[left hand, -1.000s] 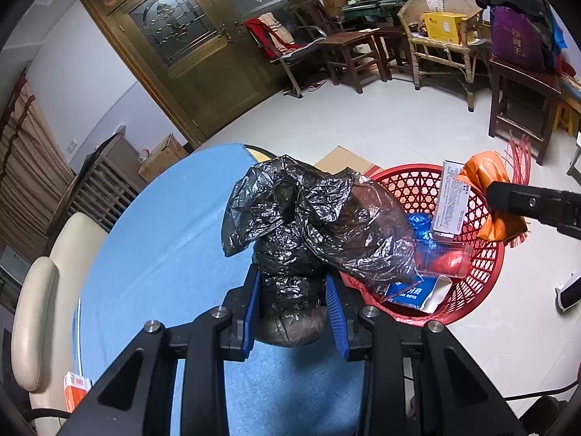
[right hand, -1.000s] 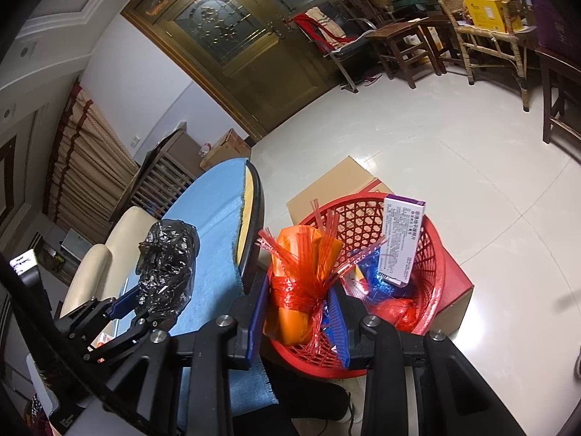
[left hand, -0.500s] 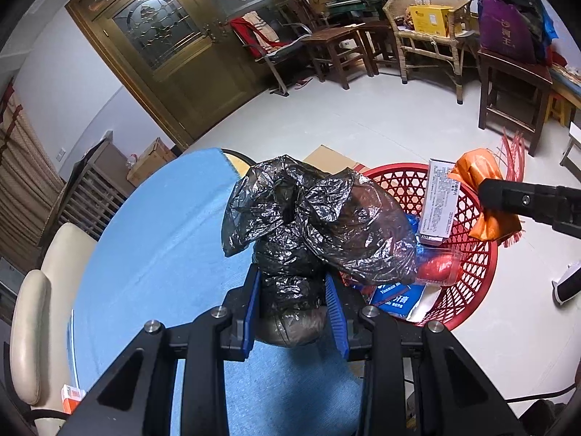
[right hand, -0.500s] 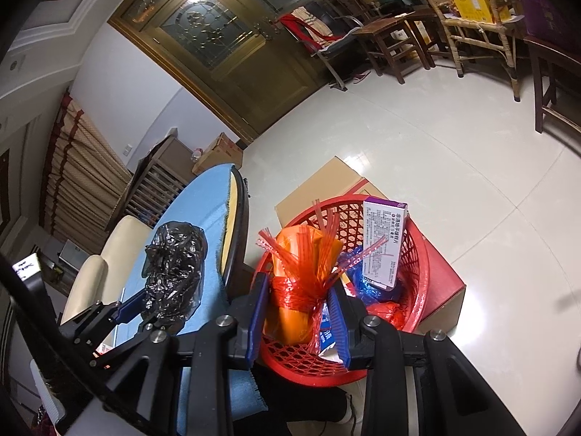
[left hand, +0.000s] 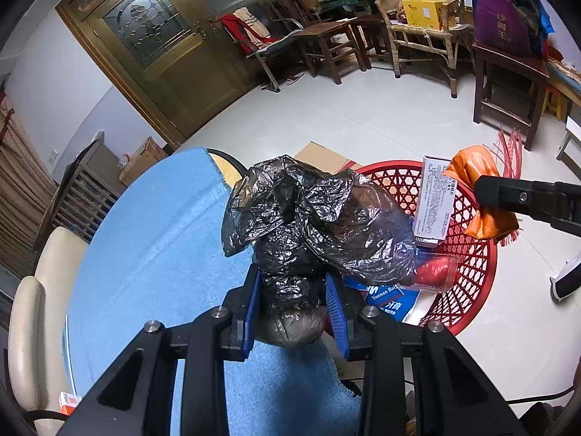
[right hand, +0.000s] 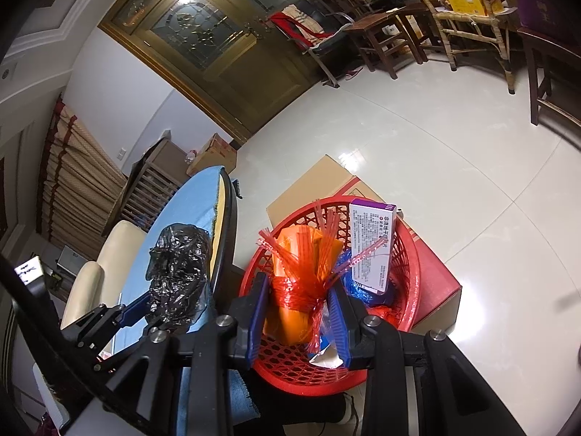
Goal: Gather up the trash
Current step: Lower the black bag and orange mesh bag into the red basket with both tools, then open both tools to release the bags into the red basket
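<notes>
My left gripper is shut on a crumpled black plastic bag and holds it above the blue table's right edge, beside the red basket. The bag also shows in the right wrist view. My right gripper is shut on an orange bundle tied with red plastic strips and holds it over the red basket. The bundle shows in the left wrist view. A white and purple box and blue packets lie in the basket.
The round table with a blue cloth is on the left, with a cream chair behind it. The basket sits on a cardboard box on the pale tiled floor. Wooden chairs and a brown door stand far off.
Both grippers have kept their hold. The left view has shifted so the basket sits slightly nearer and lower; the right gripper with the orange bundle has moved further over the basket.
</notes>
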`<state>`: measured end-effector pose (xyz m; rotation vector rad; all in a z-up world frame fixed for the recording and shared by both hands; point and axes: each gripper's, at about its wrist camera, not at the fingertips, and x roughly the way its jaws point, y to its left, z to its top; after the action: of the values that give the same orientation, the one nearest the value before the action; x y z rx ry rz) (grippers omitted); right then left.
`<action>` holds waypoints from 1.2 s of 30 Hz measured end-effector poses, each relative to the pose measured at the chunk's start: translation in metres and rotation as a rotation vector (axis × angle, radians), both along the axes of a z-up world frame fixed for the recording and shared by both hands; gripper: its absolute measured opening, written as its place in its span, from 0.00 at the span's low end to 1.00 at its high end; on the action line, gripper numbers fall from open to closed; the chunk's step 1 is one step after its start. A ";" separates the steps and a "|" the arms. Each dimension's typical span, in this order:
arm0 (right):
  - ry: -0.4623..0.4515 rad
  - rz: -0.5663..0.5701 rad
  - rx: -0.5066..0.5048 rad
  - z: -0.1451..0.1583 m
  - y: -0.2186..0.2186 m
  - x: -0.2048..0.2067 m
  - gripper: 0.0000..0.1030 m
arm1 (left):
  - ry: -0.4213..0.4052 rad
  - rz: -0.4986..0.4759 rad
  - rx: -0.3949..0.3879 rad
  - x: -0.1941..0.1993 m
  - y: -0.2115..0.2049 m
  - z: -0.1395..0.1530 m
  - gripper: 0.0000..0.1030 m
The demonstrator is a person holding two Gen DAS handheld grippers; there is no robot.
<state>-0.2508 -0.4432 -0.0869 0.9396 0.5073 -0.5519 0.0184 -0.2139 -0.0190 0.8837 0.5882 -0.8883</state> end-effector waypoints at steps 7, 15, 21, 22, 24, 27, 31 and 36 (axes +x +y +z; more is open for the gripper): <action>0.006 -0.005 0.005 -0.001 -0.003 0.003 0.34 | 0.010 -0.002 0.003 0.003 -0.002 -0.002 0.36; 0.010 -0.007 -0.001 0.003 -0.004 0.006 0.35 | 0.029 -0.001 -0.012 0.007 -0.005 -0.002 0.37; 0.021 -0.014 -0.010 0.002 -0.008 0.013 0.35 | 0.017 0.005 -0.067 0.011 -0.002 0.009 0.59; 0.025 -0.016 -0.013 0.002 -0.010 0.016 0.35 | 0.014 0.003 -0.076 0.012 0.000 0.012 0.59; 0.035 -0.016 -0.005 0.000 -0.013 0.020 0.35 | 0.012 0.007 -0.088 0.014 0.002 0.016 0.59; 0.049 -0.010 0.016 -0.005 -0.014 0.027 0.35 | 0.014 0.022 -0.112 0.017 0.006 0.024 0.59; 0.068 0.006 0.022 -0.010 -0.012 0.035 0.36 | -0.005 0.047 -0.155 0.024 0.021 0.038 0.60; 0.073 -0.003 -0.005 -0.006 -0.004 0.044 0.63 | 0.005 0.078 -0.198 0.034 0.039 0.051 0.60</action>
<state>-0.2067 -0.4472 -0.0931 0.9179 0.5694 -0.5918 0.0522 -0.1750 0.0320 0.6760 0.5258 -0.8617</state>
